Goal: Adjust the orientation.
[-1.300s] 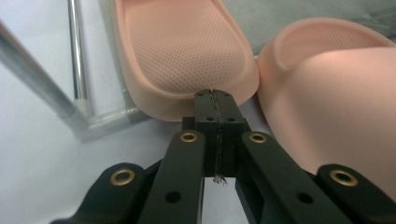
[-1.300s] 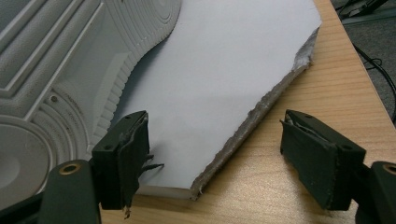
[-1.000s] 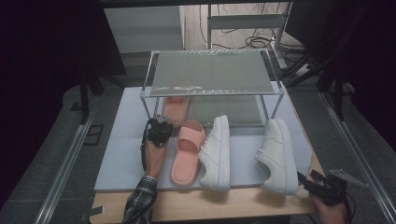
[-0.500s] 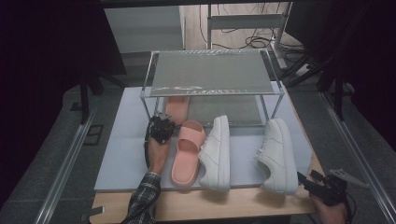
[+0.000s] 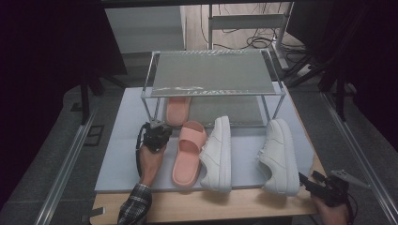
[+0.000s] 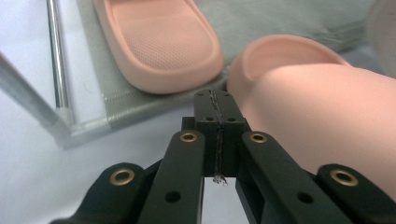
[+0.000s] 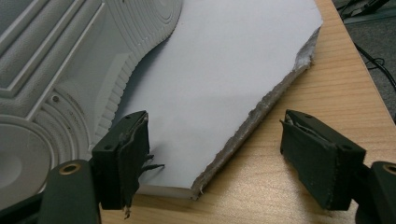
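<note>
Left tool (image 6: 218, 109) closed and empty beside the pink slide (image 5: 187, 152) on the mat before the rack (image 5: 213, 70); open it first, grab the slide's sidewall; right tool (image 7: 215, 158) open, idle.

The right gripper (image 7: 212, 163) has its fingers (image 7: 123, 161) spread wide over the white mat's (image 7: 219, 79) corner on the desk (image 7: 317, 121), beside a white sneaker's sole (image 7: 56, 70).

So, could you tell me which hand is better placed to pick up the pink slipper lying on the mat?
Left. The left gripper sits, jaws shut, right beside the pink slipper, whose edge shows just past its tips in the left gripper view. The right gripper waits open at the mat's near right corner, beyond both white sneakers.
</note>
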A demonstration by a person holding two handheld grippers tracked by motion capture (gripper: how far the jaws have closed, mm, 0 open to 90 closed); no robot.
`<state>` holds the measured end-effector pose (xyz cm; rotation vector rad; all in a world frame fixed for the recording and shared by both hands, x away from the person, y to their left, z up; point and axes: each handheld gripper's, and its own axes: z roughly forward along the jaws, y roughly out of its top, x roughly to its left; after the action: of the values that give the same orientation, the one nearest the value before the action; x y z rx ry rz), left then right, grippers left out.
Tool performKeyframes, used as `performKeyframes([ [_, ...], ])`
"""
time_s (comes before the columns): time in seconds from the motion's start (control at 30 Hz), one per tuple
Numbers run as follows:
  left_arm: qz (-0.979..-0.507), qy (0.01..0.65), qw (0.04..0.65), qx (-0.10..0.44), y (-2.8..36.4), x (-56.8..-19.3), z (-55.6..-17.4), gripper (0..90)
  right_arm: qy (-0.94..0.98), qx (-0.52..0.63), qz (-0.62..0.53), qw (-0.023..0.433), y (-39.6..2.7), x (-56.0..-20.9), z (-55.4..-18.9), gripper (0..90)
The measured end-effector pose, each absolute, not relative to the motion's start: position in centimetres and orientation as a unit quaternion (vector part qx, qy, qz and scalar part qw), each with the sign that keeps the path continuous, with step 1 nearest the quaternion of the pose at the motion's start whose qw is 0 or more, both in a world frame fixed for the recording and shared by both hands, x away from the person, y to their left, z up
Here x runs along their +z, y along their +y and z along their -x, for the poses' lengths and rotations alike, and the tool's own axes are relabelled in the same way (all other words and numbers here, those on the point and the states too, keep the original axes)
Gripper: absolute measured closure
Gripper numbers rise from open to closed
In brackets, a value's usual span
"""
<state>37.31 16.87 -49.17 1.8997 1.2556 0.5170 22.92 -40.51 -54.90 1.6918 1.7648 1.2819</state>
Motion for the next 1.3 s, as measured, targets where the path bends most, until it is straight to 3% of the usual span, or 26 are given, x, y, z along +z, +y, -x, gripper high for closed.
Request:
performKeyframes([
  [0.27,-0.752,0.479,0.415,0.184,17.3,-48.4,-34.1,84.5,0.628,0.455,-0.602,0.190,-40.5,-54.9,-22.9,24.1],
  [0.53,-0.757,0.464,0.424,0.179,16.5,-47.9,-31.8,63.6,0.629,0.454,-0.601,0.191,-40.5,-54.9,-22.9,24.1],
  [0.7,-0.764,0.457,0.415,0.188,15.2,-48.3,-31.7,59.3,0.629,0.454,-0.601,0.191,-40.5,-54.9,-22.9,24.1],
  [0.9,-0.764,0.468,0.405,0.182,14.1,-49.3,-32.6,61.3,0.628,0.455,-0.602,0.190,-40.5,-54.9,-22.9,24.1],
  [1.03,-0.764,0.471,0.402,0.181,13.9,-49.8,-32.8,71.0,0.628,0.456,-0.602,0.190,-40.5,-54.9,-22.9,24.1],
  [1.3,-0.758,0.484,0.394,0.188,15.2,-49.4,-32.8,78.1,0.628,0.455,-0.602,0.190,-40.5,-54.9,-22.9,24.1],
])
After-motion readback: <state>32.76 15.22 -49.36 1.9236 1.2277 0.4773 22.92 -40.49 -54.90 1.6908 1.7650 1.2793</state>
